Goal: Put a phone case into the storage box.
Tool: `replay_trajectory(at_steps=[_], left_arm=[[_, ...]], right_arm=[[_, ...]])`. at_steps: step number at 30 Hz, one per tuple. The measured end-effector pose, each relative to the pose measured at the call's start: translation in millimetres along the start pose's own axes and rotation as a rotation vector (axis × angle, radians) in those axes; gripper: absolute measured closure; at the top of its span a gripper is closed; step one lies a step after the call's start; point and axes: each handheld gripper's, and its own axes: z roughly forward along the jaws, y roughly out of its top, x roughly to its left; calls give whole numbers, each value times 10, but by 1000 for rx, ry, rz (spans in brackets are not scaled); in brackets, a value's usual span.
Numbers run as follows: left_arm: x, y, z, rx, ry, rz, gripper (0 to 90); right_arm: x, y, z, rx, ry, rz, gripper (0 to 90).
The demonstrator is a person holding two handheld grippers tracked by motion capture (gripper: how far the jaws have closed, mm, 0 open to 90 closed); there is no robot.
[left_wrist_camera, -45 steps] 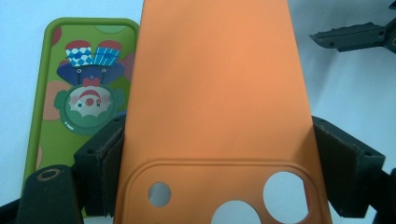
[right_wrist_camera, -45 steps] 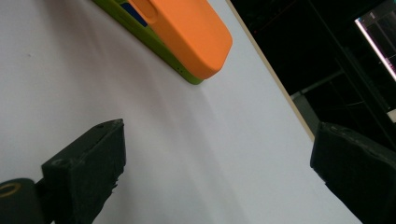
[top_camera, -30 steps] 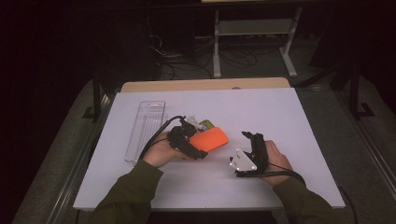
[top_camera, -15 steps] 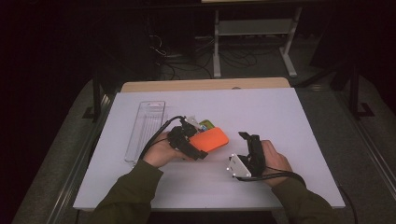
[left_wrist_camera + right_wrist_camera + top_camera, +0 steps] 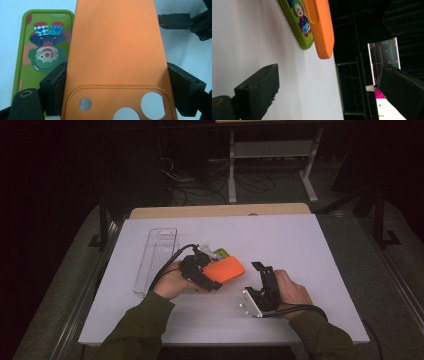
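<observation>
My left gripper [image 5: 211,279] [image 5: 117,85] is shut on an orange phone case [image 5: 225,269] [image 5: 115,45], its pads pressing the case's two long edges near the camera cut-outs. The case is held tilted just above the white table [image 5: 300,250]. Under and beside it a green phone case with a clown picture [image 5: 219,254] [image 5: 42,50] [image 5: 298,22] lies flat. My right gripper [image 5: 264,276] [image 5: 330,75] is turned on its side to the right of the cases, open, with nothing between its jaws. One of its jaws [image 5: 185,22] reaches in beside the orange case.
A clear plastic tray [image 5: 156,257] lies lengthwise on the left part of the table. A wooden edge [image 5: 220,211] runs along the far side. Dark floor, cables and a metal stand [image 5: 270,150] lie beyond.
My right gripper has shifted a little to the left, toward the cases. The left gripper and the orange case have stayed where they were.
</observation>
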Motion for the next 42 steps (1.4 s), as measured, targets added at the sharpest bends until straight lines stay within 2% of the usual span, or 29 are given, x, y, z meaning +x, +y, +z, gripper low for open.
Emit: replay_trajectory(at_steps=[2, 7, 20, 22, 23, 26, 31, 34, 36, 42], left_arm=[[3, 2, -4, 5, 0, 9, 157], [-5, 4, -2, -3, 0, 0, 157], [-12, 18, -31, -3, 0, -1, 157], [-5, 17, -41, -1, 2, 6, 157], [-11, 13, -33, -16, 1, -7, 158], [-5, 12, -40, -19, 0, -7, 157], [4, 14, -53, -7, 4, 4, 157], [-4, 16, -50, -7, 4, -2, 157], [-7, 12, -42, -17, 2, -5, 157], [-4, 15, -44, -9, 1, 10, 157]], right_arm=[[9, 3, 12, -5, -18, -33, 29], [21, 27, 12, -8, -23, -42, 29], [7, 174, 107, -62, -61, -84, 29], [8, 204, 132, -71, -65, -92, 29], [11, 218, 147, -76, -68, -98, 29], [20, 261, 195, -84, -69, -119, 29], [32, 325, 259, -106, -62, -129, 29], [44, 364, 311, -127, -77, -149, 29], [49, 389, 328, -120, -68, -161, 30], [88, 404, 330, -105, -88, -189, 60]])
